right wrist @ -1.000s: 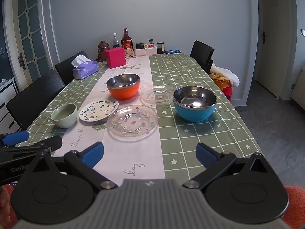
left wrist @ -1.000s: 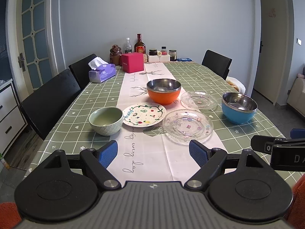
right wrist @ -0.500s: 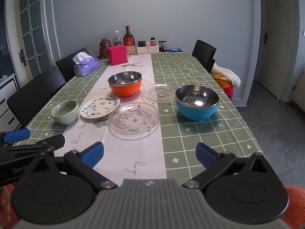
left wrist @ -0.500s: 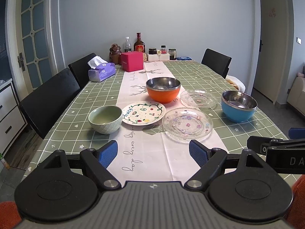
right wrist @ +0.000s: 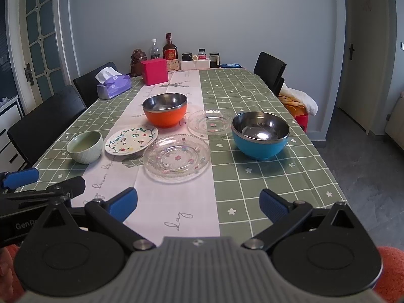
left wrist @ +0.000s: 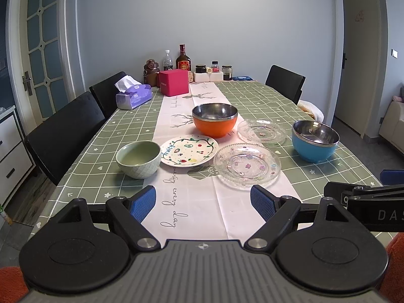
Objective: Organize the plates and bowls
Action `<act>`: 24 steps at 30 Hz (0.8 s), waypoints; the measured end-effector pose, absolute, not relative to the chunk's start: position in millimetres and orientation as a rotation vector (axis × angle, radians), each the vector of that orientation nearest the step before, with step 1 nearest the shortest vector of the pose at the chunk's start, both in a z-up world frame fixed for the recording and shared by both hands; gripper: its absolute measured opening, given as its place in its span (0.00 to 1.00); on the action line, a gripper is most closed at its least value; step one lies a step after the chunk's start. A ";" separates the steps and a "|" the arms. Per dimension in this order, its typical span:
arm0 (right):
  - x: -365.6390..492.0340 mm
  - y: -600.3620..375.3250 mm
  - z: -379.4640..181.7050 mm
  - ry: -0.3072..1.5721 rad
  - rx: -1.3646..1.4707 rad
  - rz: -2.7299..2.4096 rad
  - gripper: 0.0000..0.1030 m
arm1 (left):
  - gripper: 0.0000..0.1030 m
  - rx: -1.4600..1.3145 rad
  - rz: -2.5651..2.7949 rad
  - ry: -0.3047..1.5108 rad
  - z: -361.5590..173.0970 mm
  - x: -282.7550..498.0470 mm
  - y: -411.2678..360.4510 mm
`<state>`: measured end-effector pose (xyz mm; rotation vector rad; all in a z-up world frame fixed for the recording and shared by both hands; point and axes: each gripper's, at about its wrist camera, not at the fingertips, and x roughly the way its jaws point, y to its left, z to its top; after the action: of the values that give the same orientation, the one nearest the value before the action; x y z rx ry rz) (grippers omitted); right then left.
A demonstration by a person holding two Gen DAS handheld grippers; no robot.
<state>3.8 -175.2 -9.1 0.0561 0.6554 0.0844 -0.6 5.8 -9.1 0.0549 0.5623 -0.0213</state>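
- Left gripper [left wrist: 203,200]: fingers spread wide, holding nothing, above the near table edge.
- Right gripper [right wrist: 198,203]: fingers spread wide too, holding nothing.
- Ahead of the left fingers: green bowl [left wrist: 138,159] touching the painted plate [left wrist: 189,150]; large glass plate [left wrist: 247,166] toward the right finger.
- Farther off: orange bowl [left wrist: 215,120], small glass plate [left wrist: 262,130].
- Blue bowl [right wrist: 260,134] sits ahead of the right gripper's right finger.
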 end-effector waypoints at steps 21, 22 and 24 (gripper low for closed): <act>4.4 -173.6 -7.5 0.656 0.050 0.078 0.98 | 0.96 0.059 -0.024 0.554 -4.6 -2.5 4.3; 4.5 -173.6 -7.5 0.656 0.050 0.078 0.98 | 0.96 0.058 -0.024 0.554 -4.4 -2.5 4.3; 4.3 -173.5 -7.7 0.656 0.050 0.078 0.98 | 0.96 0.057 -0.024 0.555 -4.2 -2.4 4.3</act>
<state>4.2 -173.5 -7.7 0.0501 0.6562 0.0778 -2.4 4.3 -4.2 0.0568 0.5546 -0.0238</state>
